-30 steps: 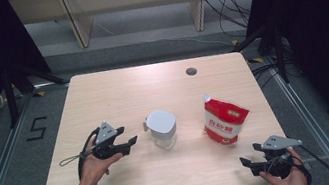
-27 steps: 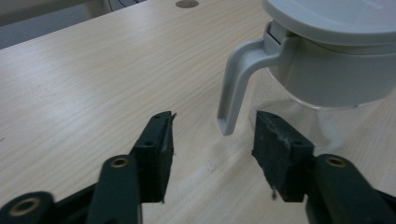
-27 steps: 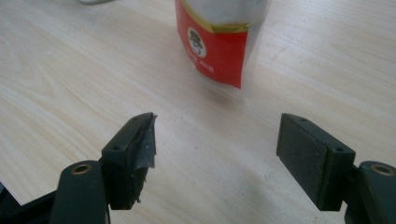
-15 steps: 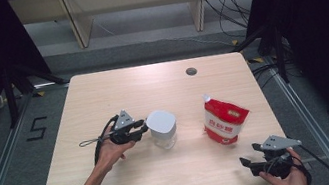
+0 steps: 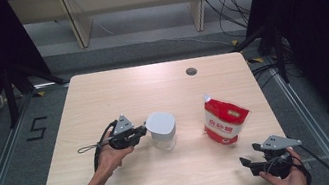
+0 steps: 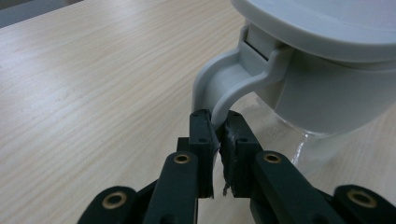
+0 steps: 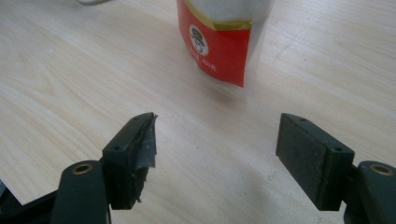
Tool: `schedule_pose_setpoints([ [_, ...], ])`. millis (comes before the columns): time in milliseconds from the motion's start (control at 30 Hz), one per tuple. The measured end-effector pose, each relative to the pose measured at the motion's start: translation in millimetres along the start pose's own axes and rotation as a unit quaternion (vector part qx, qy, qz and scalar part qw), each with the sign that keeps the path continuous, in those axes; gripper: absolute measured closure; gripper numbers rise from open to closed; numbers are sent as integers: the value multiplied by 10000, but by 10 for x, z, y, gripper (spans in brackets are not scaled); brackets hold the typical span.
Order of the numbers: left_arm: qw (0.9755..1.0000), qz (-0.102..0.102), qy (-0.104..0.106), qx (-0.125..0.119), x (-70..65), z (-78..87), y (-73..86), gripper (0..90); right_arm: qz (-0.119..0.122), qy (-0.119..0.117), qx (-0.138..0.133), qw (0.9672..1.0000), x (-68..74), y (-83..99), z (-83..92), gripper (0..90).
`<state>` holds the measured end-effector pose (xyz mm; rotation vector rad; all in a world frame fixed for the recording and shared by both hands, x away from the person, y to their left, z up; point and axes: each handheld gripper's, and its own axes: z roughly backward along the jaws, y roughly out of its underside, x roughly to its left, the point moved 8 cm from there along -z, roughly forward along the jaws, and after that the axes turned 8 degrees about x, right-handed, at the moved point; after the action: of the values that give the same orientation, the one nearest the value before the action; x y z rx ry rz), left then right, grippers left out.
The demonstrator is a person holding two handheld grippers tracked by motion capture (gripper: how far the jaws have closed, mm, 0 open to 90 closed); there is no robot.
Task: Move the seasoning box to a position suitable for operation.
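Now the grasping step is in hand: the left gripper [image 5: 142,131] has just been closing its jaws, and in the left gripper view they are seen pressed on the grey handle [image 6: 219,88] of the jar [image 5: 163,130], with the thin loop of the handle pinched between the two pads. The jar — a clear body under a pale grey lid [image 6: 327,21] — stands upright near the middle of the table [image 5: 102,98], and it is judged that it has not been lifted yet, since its base seems to rest on the wood. The right gripper [image 5: 246,165] is held low at the near right corner, its jaws wide apart and with nothing between them; the red and white pouch [image 5: 223,119] stands a little ahead of it, apart from the jar. For the next move a firm pinch is called for, because the handle is narrow and smooth and the jar could swing or slip when it is raised — a slow, straight lift would be wise. It is supposed that the pouch will be taken by the right gripper afterwards.
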<state>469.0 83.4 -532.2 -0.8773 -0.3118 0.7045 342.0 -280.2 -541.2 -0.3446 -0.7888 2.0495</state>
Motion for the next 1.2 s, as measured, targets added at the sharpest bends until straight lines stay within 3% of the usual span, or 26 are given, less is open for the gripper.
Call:
schedule_pose_setpoints([
  [33, 10000, -70, 18, -26, -1, 30, 20, 825, -77, 0, 17, 10000, 9, 5, 4, 296],
  [67, 10000, 45, 65, -17, -12, 58, 48, 824, 11, 15, -6, 10000, -7, -1, 1, 295],
  [100, 9999, 25, 137, -13, -23, 88, 72, 823, 5, 18, -5, 10000, -4, -1, 1, 295],
  [133, 9998, 55, 175, -24, -40, 113, 95, 821, -143, 0, 46, 9999, 25, 10, 9, 295],
  [167, 9999, 14, 140, 40, -34, 138, 122, 821, -41, 18, 9, 10000, 8, 3, 5, 295],
  [200, 9996, -20, 247, 108, -56, 180, 159, 821, 39, 29, -31, 10000, -3, -6, 3, 295],
  [233, 9995, 92, 300, 24, -85, 190, 157, 821, 71, 67, -35, 9999, -11, -8, -1, 295],
  [267, 9995, -25, 322, 46, -83, 213, 172, 820, 45, 25, 1, 10000, -3, -2, -4, 295],
  [300, 9996, 53, 289, 31, -89, 225, 185, 813, 21, 4, 13, 10000, 2, 0, -5, 295],
  [433, 9997, -151, 130, 107, -24, 235, 202, 652, -139, 9, 34, 9999, 23, 6, 9, 295],
  [500, 9997, -222, 21, 68, 11, 198, 185, 580, -90, -11, 20, 10000, 22, 1, 3, 295],
  [533, 9995, -315, 58, 51, 19, 177, 169, 565, 55, 40, -42, 10000, -5, -12, 1, 295],
  [600, 9996, -259, 87, 22, 20, 141, 145, 563, 64, 18, -42, 10000, 1, -13, 0, 295],
  [633, 9991, -412, 127, 56, 31, 128, 133, 569, 65, 18, -42, 10000, 0, -13, 0, 295],
  [667, 9990, -414, 154, 28, 24, 122, 123, 591, 72, 40, -29, 10000, -6, -10, -2, 295],
  [700, 9992, -350, 184, -14, 14, 110, 114, 602, -189, -39, 81, 9998, 40, 13, 3, 295],
  [733, 9990, -359, 247, -48, 6, 100, 109, 616, -44, 26, 18, 10000, 8, 3, -5, 295],
  [767, 9985, -465, 296, -47, 12, 90, 104, 627, -44, 21, 23, 10000, 8, 3, -5, 295],
  [833, 9987, -336, 385, -76, -10, 66, 89, 654, -48, 11, 27, 10000, 16, 3, -9, 295],
  [900, 9984, -468, 305, -13, -19, 61, 77, 697, 105, -10, -17, 9999, 8, -9, -15, 295],
  [933, 9979, -575, 306, 19, -9, 66, 74, 702, -17, -15, 58, 10000, 32, 5, -10, 295],
  [1033, 9987, -443, 241, -19, -41, 71, 88, 707, 161, 34, 21, 9999, 1, -6, -13, 295],
  [1067, 9987, -456, 247, 27, -58, 82, 95, 707, -2, -26, 11, 10000, 28, -4, -17, 295],
  [1133, 9987, -451, 221, 30, -103, 101, 109, 707, -84, -53, 54, 9999, 35, 6, -6, 296],
  [1167, 9987, -444, 262, 14, -156, 107, 119, 706, 73, 33, -12, 10000, -4, -6, -8, 296],
  [1200, 9984, -480, 285, -33, -193, 113, 123, 707, 10, -19, 25, 10000, 9, 1, -7, 296],
])
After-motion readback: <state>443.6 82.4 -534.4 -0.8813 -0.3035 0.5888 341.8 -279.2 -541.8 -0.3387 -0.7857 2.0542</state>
